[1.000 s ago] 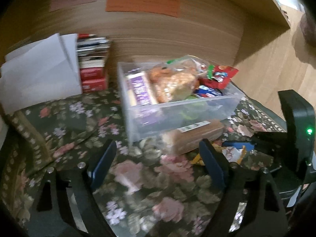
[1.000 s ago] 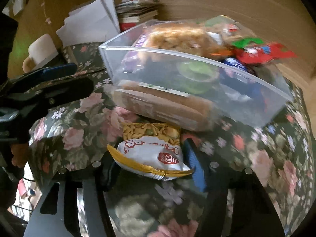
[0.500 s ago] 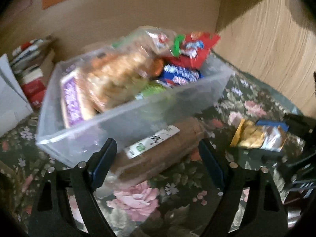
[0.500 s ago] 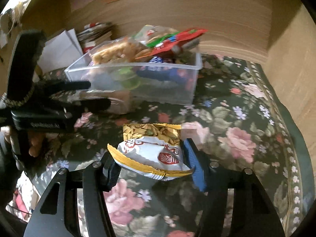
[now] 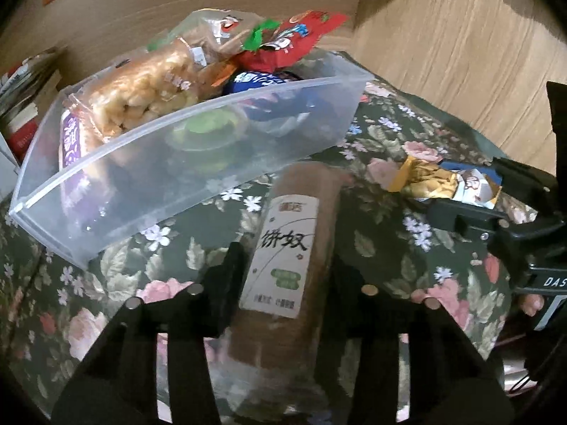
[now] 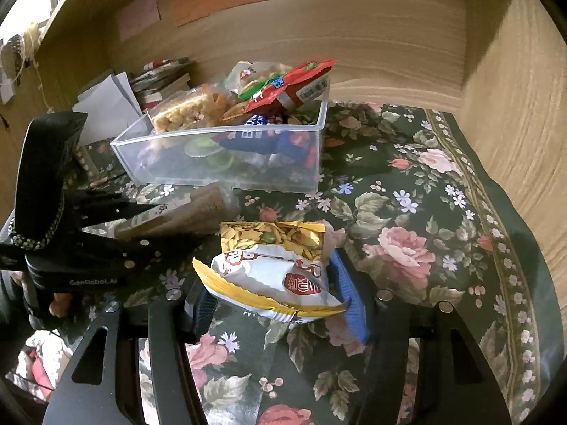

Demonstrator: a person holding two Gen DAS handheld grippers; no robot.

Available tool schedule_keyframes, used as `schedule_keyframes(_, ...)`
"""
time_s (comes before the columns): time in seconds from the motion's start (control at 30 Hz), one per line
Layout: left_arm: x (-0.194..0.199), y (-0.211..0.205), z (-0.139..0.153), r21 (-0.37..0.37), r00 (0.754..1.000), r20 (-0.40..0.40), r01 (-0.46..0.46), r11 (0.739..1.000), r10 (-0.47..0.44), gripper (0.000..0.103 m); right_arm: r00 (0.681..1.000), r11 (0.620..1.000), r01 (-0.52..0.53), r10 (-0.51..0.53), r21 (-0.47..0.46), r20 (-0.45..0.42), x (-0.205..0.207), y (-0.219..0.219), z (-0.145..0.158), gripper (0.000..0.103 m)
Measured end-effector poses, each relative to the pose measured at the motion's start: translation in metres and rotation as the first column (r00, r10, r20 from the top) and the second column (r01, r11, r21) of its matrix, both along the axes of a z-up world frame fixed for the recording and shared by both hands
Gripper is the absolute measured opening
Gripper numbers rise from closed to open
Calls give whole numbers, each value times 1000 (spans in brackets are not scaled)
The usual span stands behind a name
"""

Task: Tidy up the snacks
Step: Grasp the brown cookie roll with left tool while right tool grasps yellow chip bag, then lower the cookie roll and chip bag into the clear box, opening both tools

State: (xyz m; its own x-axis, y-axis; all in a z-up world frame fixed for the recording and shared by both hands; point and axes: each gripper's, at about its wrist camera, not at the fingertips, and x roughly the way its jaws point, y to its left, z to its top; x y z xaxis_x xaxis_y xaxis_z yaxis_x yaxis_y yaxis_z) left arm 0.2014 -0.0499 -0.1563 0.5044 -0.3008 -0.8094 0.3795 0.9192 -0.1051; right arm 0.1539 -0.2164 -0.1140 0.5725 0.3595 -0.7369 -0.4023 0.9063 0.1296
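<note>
A clear plastic bin (image 6: 226, 163), heaped with snack packets, sits toward the back of a table covered in a dark floral cloth (image 6: 418, 248), near the wooden wall. Just in front of the bin lies a brown biscuit roll (image 5: 283, 265) with a white label. The left gripper (image 5: 287, 269) has its jaws closed on the sides of this roll. The right gripper (image 6: 273, 290), nearer the front edge, clamps a white and yellow snack bag (image 6: 269, 265) between its blue-padded fingers (image 6: 349, 297).
</note>
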Motion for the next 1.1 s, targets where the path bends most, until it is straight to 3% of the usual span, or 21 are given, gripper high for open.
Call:
schedule_keyframes(0.2, -8, -18, -1, 26, 1000, 16, -5, 1000, 5, 38, 1000, 1000, 16, -16, -4, 19, -6, -4, 7, 56)
schedule_keyframes(0.43, -1, -23, -3, 9, 998, 37, -46, 999, 46, 37, 999, 1000, 26, -26, 1, 44, -14, -8, 14, 56)
schedule_keyframes(0.6, -17, -19, 1, -5, 996, 65, -66, 998, 66, 37, 997, 1000, 27, -28, 8, 66, -18, -7, 20, 56)
schedule_keyframes(0.8, -41, 1, 27, -47, 984, 132, -113, 993, 118, 37, 995, 1000, 15, -17, 16, 101, -15, 1, 31, 56)
schedule_keyframes(1.1, -50, 39, 77, -99, 942, 255, -200, 975, 219, 37, 981, 1000, -11, 7, 18, 195, -1, 28, 57, 56)
